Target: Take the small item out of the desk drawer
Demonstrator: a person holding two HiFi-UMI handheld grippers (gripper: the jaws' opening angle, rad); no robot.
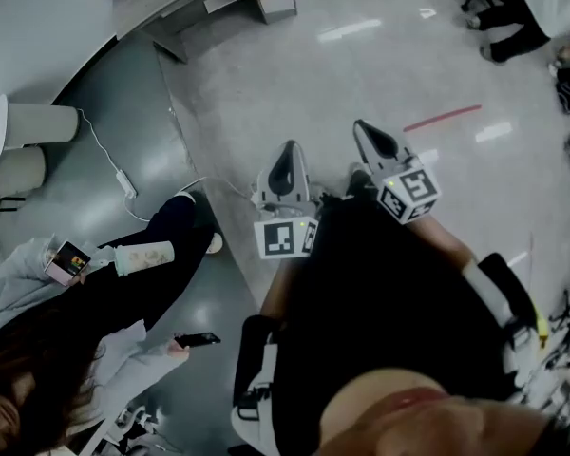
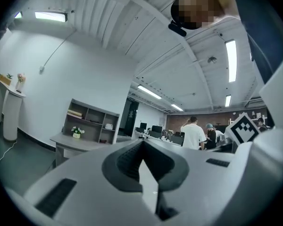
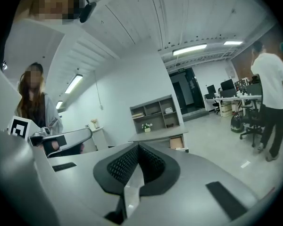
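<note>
Small item: no view shows it. By the task it lies inside the drawer, so its shape and how it will handle cannot be judged from here.
Desk drawer (image 3: 178,143): a brownish box under the right end of the desk, well apart from both grippers. The head view suggests it stands pulled out, but I cannot tell for sure. If it is only part open, a reach in could catch on its front edge.
Desk (image 2: 83,145): a shelf unit (image 2: 90,120) and a flower pot (image 2: 76,133) stand on its top, towards the back edge. A careless swing above the drawer could knock the pot.
Left gripper (image 1: 287,152): jaws pressed together with nothing between them, held level and close to the body.
Right gripper (image 1: 373,139): jaws fully closed and empty, tipped slightly down. Both grippers need to spread their jaws before the drawer, or the tips will only push the item about.
White cable (image 1: 103,150): trails over the floor (image 1: 294,74) and runs on to just beside the left gripper. Walking to the desk risks a snag or a trip.
Seated person (image 1: 171,218): legs stretch out over the floor at the left, so a wide step that way could bump them.
</note>
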